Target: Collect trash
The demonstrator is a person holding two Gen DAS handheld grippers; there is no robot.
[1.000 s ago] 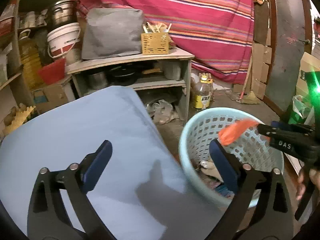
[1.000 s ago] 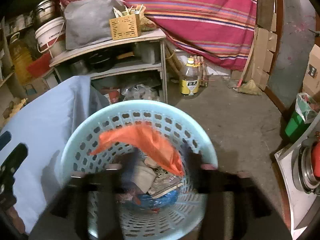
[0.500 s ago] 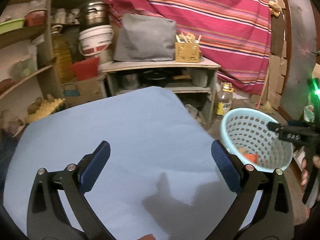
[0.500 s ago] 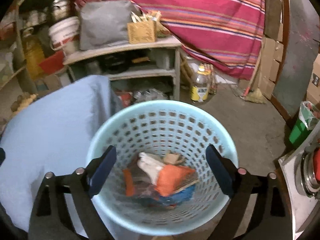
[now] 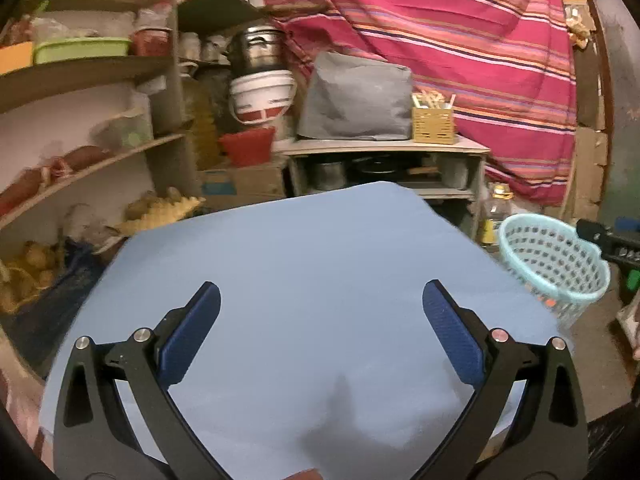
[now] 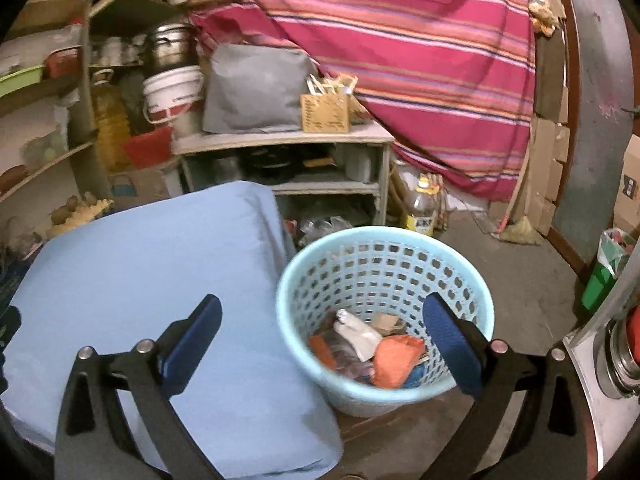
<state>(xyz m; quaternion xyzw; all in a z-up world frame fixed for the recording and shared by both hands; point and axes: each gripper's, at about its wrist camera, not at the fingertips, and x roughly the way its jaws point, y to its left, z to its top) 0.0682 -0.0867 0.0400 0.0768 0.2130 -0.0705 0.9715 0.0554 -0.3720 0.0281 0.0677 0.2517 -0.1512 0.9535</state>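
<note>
A light blue perforated basket (image 6: 384,248) stands on the floor beside a table under a blue cloth (image 6: 152,280). In it lie an orange wrapper (image 6: 394,360), a white scrap (image 6: 358,334) and other litter. My right gripper (image 6: 322,336) hovers above the basket's near rim, its jaws still opening wide, nothing between them. My left gripper (image 5: 322,316) stands open and empty over the blue cloth (image 5: 304,272). The left wrist view has the basket (image 5: 554,258) far right, with the right gripper's black body (image 5: 608,240) beside it.
Wooden shelves (image 5: 80,68) with jars and pots fill the left. A low shelf unit (image 6: 288,160) carries a grey cover and a woven box. A striped red cloth (image 6: 400,40) hangs behind. An oil bottle (image 6: 420,210) stands on the concrete floor (image 6: 512,280).
The orange wrapper left my right gripper and dropped into the basket as the jaws spread. Both grippers drew back and to the left, so the basket now sits farther away.
</note>
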